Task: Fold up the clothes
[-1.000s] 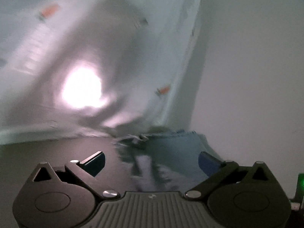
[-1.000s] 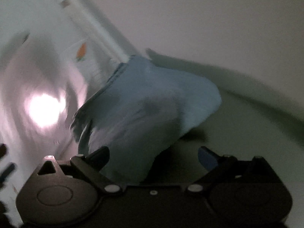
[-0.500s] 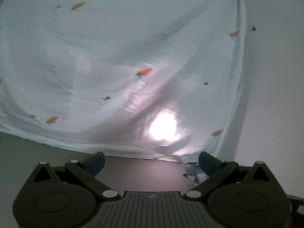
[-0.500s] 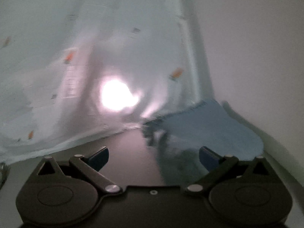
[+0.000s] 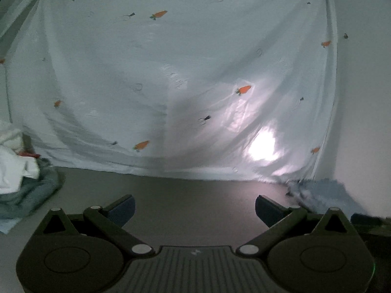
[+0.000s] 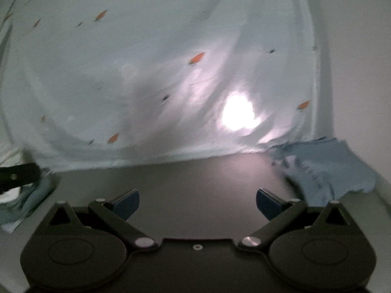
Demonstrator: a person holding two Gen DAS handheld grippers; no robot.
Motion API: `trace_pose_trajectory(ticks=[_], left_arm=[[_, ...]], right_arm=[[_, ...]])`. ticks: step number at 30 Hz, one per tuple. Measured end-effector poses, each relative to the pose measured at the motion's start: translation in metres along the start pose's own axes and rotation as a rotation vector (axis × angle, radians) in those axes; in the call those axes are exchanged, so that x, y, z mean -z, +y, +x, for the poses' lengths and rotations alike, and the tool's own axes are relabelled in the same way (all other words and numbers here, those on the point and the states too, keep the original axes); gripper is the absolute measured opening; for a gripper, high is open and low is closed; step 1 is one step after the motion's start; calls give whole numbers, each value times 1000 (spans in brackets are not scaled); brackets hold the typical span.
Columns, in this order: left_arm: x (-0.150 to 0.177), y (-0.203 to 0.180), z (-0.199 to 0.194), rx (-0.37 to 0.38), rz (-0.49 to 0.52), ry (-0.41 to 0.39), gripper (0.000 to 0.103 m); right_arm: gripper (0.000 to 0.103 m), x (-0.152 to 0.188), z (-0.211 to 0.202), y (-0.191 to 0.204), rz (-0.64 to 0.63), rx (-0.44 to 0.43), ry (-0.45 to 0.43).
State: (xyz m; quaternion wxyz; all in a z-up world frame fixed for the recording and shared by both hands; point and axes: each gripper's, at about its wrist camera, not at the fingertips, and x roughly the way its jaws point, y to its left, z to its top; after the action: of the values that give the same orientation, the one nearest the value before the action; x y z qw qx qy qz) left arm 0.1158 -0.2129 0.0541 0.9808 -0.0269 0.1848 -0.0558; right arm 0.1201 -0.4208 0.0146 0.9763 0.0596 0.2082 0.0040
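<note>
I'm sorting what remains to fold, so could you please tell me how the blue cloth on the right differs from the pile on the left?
The light blue cloth is one piece lying alone; the heap of white and grey-green laundry mixes several crumpled pieces. The cloth lies fairly flat; the heap is bunched up. Both rest on the dark table, untouched by either tongs.

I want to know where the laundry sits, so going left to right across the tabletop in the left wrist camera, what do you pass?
Pile of white and grey-green clothes at the left edge → bare dark tabletop in front of the open left gripper → blue cloth at the right, against the carrot-print sheet hanging behind.
</note>
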Motion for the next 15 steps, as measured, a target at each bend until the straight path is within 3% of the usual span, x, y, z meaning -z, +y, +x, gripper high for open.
trace_pose_trajectory(ticks=[9, 15], left_arm=[[32, 72, -64, -29, 50, 58, 103], [54, 97, -101, -20, 34, 104, 103]], right_arm=[[103, 41, -57, 99, -111, 9, 68], [103, 65, -98, 131, -137, 5, 91]])
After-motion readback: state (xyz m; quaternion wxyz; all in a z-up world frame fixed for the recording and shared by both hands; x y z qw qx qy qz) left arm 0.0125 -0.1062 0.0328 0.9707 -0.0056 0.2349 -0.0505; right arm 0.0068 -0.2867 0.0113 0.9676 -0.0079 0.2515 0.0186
